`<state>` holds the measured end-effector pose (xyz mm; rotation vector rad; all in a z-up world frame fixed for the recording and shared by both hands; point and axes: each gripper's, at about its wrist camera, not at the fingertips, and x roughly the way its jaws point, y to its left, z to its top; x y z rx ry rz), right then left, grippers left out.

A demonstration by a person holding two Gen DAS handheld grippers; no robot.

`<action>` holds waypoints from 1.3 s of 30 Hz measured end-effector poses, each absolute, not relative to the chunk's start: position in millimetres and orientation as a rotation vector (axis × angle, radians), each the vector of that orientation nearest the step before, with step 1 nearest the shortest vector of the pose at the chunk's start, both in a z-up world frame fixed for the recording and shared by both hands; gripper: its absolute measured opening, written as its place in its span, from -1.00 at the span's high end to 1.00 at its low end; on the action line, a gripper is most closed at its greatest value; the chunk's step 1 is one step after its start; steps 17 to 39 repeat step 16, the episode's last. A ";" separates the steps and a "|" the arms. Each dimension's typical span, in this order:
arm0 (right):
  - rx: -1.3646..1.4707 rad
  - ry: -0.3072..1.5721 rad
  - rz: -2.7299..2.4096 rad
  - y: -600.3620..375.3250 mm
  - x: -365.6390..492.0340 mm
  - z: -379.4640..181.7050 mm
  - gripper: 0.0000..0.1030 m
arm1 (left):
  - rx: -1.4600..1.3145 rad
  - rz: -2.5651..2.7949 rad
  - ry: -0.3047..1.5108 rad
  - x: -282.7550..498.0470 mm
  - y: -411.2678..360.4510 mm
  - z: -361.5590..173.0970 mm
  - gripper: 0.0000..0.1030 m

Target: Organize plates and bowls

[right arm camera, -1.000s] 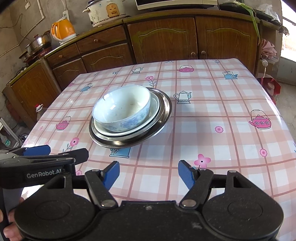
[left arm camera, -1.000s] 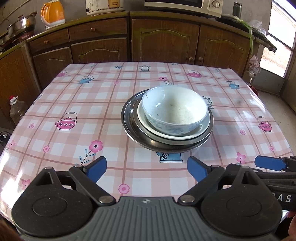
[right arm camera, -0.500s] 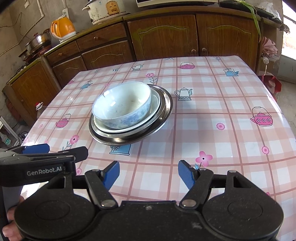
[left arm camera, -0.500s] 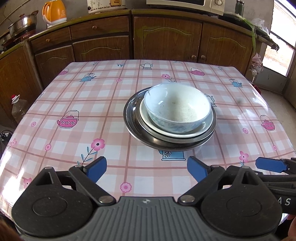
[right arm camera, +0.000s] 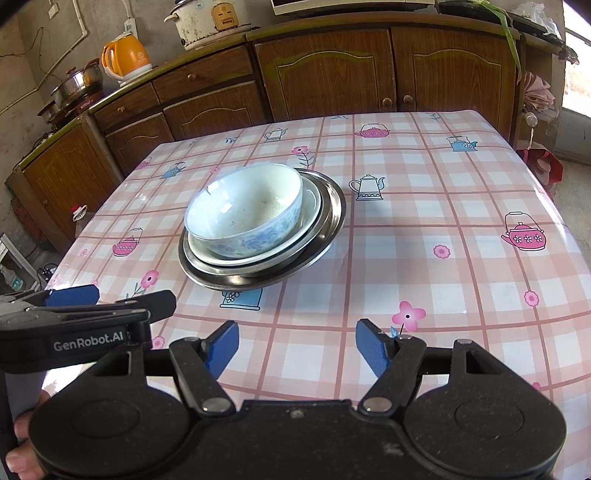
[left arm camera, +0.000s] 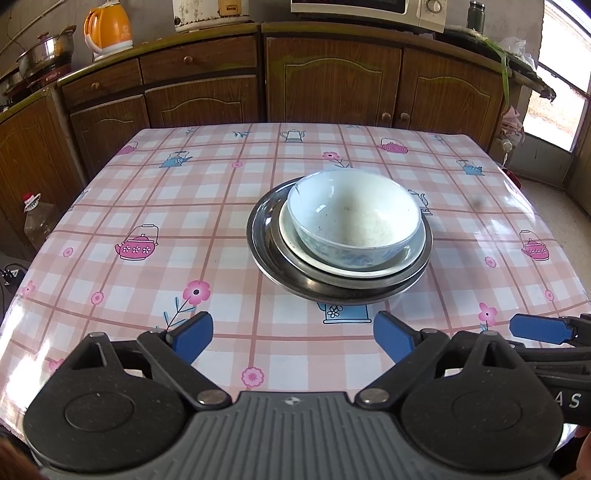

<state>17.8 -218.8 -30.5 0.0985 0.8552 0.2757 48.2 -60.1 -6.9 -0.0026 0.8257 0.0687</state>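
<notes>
- A white bowl point(left arm camera: 354, 218) with a faint blue pattern sits nested in a white plate point(left arm camera: 295, 243), and that plate rests in a wider steel plate point(left arm camera: 262, 236); the stack stands near the middle of the table
- The table point(left arm camera: 110, 206) wears a glossy pink checked cloth printed with teapots and flowers
- The left gripper point(left arm camera: 291, 336) hovers over the near edge of the table, its blue pads spread wide with nothing between them, well short of the stack
- The right gripper point(right arm camera: 297, 343) hangs likewise over the near edge, jaws released and empty, the stack ahead and to its left
- Each gripper shows at the side of the other's view; a thumb point(right arm camera: 22, 428) of the person shows at the lower left of the right wrist view
- Behind the table run brown wooden cabinets point(left arm camera: 332, 81), with an orange kettle point(left arm camera: 107, 29) on the counter
</notes>
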 end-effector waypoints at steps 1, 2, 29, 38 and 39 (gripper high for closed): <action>0.099 0.855 0.276 -218.9 17.9 -30.5 -0.62 | -0.003 0.068 0.826 48.4 -60.0 -7.0 -0.87; 0.099 0.855 0.276 -218.9 18.0 -30.7 -0.62 | -0.004 0.067 0.828 48.6 -59.8 -7.2 -0.87; 0.092 0.863 0.275 -216.2 19.1 -31.6 -0.62 | 0.000 0.047 0.835 49.8 -59.2 -9.3 -0.81; 0.092 0.863 0.275 -216.2 19.1 -31.6 -0.62 | 0.000 0.047 0.835 49.8 -59.2 -9.3 -0.81; 0.092 0.863 0.275 -216.2 19.1 -31.6 -0.62 | 0.000 0.047 0.835 49.8 -59.2 -9.3 -0.81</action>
